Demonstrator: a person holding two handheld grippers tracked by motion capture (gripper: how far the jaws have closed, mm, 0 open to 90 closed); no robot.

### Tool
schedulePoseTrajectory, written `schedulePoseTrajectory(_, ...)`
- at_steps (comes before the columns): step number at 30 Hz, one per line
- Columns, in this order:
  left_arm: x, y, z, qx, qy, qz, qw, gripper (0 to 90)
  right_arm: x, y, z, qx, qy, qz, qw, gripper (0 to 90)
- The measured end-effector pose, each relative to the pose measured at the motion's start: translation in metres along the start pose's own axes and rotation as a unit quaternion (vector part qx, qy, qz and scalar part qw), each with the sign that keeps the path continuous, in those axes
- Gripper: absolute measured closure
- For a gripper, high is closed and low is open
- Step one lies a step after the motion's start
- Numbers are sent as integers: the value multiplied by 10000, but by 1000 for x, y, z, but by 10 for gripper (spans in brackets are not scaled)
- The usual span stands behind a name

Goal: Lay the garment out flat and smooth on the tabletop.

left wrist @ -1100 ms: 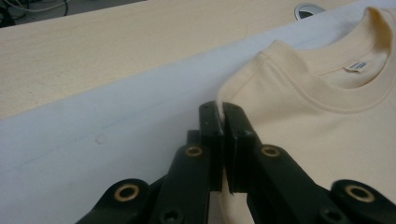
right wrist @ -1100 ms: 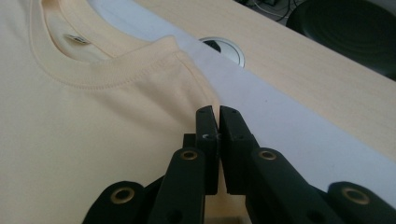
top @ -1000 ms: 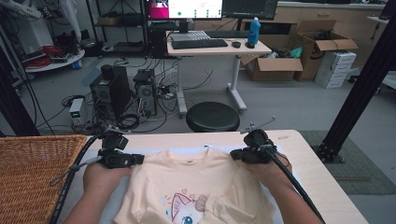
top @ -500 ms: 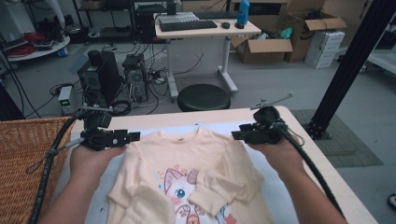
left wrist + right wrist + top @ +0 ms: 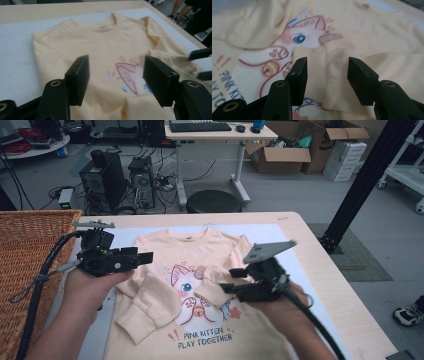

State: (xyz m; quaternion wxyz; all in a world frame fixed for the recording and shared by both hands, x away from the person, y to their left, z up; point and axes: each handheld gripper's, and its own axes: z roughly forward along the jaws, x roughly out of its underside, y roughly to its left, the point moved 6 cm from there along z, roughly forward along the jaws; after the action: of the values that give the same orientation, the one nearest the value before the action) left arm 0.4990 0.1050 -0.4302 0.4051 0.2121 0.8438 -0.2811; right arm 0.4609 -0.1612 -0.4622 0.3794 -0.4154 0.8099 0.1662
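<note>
Wooden desk [image 5: 330,270] under a white mat [image 5: 280,240] carries a peach sweatshirt [image 5: 200,270], lying flat with its long axis running from the collar at the far edge toward the person, hem nearest. Both sleeves are folded in across the chest. Its print shows a cartoon kitten above the words "PINK KITTEN PLAY TOGETHER". Left gripper [image 5: 146,258] hovers over the garment's left shoulder, and its fingers have just been opening, wide apart with nothing between them. Right gripper [image 5: 226,280] hangs over the folded right sleeve cuff; its fingers have likewise just been opening, clear of the cloth.
</note>
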Motion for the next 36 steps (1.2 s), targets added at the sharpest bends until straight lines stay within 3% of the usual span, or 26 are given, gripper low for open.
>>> schedulePoseTrajectory(2, 3, -8, -4, 65, -16, 45, 10000, 390, 10, 10, 18, -225, 311, 49, 9992, 487)
schedulePoseTrajectory(3, 5, -12, -6, 98, -40, 43, 9999, 390, 11, 13, 20, -118, 36, -12, 9999, 595)
schedulePoseTrajectory(4, 7, -15, -7, 126, -31, 75, 9999, 392, 12, 14, 20, -216, -32, 12, 9998, 697)
schedulePoseTrajectory(7, 12, -19, -10, 90, 23, 156, 9998, 394, 13, 13, 19, -250, -52, 157, 9996, 840)
schedulePoseTrajectory(12, 20, -22, -10, 136, 90, 152, 9997, 395, 13, 15, 14, -274, -83, 191, 9994, 880)
schedulePoseTrajectory(17, 21, -23, -9, 192, 80, 144, 9997, 397, 8, 28, -1, -391, -343, 170, 9985, 882)
schedulePoseTrajectory(20, 20, -23, -8, 196, 60, 160, 9997, 398, 6, 43, -11, -479, -452, 108, 9978, 880)
schedulePoseTrajectory(27, 23, -29, -5, 295, 115, 190, 9993, 398, 23, 82, -8, -570, -228, 89, 9981, 868)
schedulePoseTrajectory(29, 25, -34, -2, 378, 151, 219, 9989, 396, 28, 89, -8, -568, -180, 62, 9982, 826)
schedulePoseTrajectory(32, 31, -47, 2, 505, 232, 295, 9980, 392, 28, 89, -20, -494, -353, 160, 9980, 656)
schedulePoseTrajectory(36, 45, -69, 11, 767, 411, 442, 9952, 389, 25, 65, -52, 89, -693, 201, 9974, 561)
